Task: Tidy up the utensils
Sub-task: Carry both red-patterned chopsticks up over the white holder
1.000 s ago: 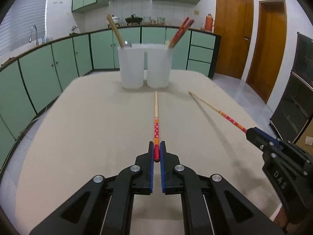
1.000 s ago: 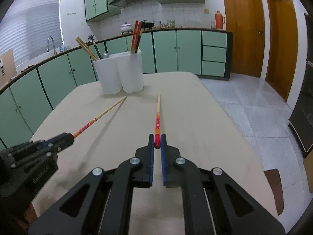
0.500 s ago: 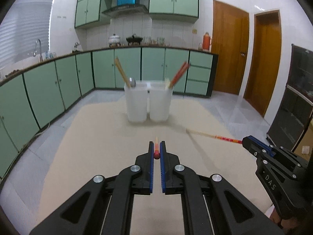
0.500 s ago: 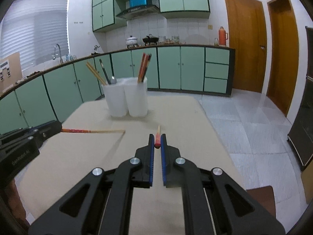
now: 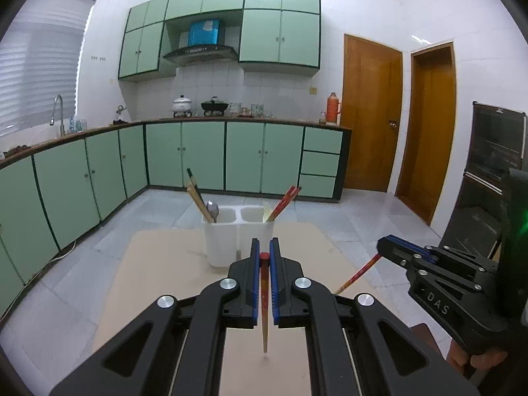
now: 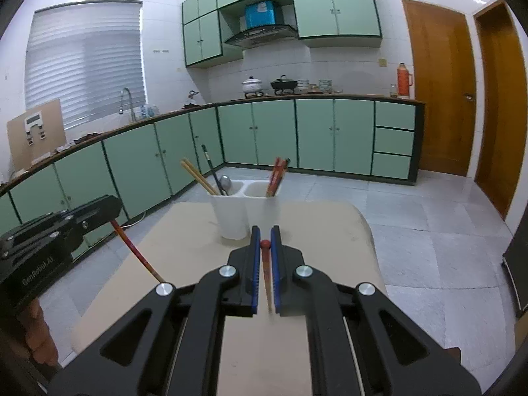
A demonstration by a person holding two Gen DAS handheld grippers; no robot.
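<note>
My left gripper (image 5: 264, 247) is shut on the red top end of a chopstick (image 5: 264, 303), which hangs tip-down above the beige table (image 5: 158, 274). In the right wrist view, my right gripper (image 6: 265, 235) grips a second chopstick (image 6: 268, 280) the same way. Each gripper shows in the other's view: the right gripper (image 5: 391, 247) with its chopstick (image 5: 356, 275), the left gripper (image 6: 107, 209) with its chopstick (image 6: 138, 254). Ahead on the table stands a white two-compartment holder (image 5: 221, 244) (image 6: 231, 217). Its left compartment holds wooden chopsticks (image 5: 198, 199) and a spoon (image 5: 213, 211), its right one red chopsticks (image 5: 285, 203).
The table's far edge lies just behind the holder, with grey tiled floor (image 5: 346, 211) beyond. Green cabinets (image 5: 224, 155) line the back and left walls. Two wooden doors (image 5: 371, 115) stand at the right, and a dark cabinet (image 5: 491, 151) at the far right.
Both grippers have risen well above the table, lifting their chopsticks off it. The chopsticks swung from lying forward to hanging tip-down. The holder now appears lower in both views.
</note>
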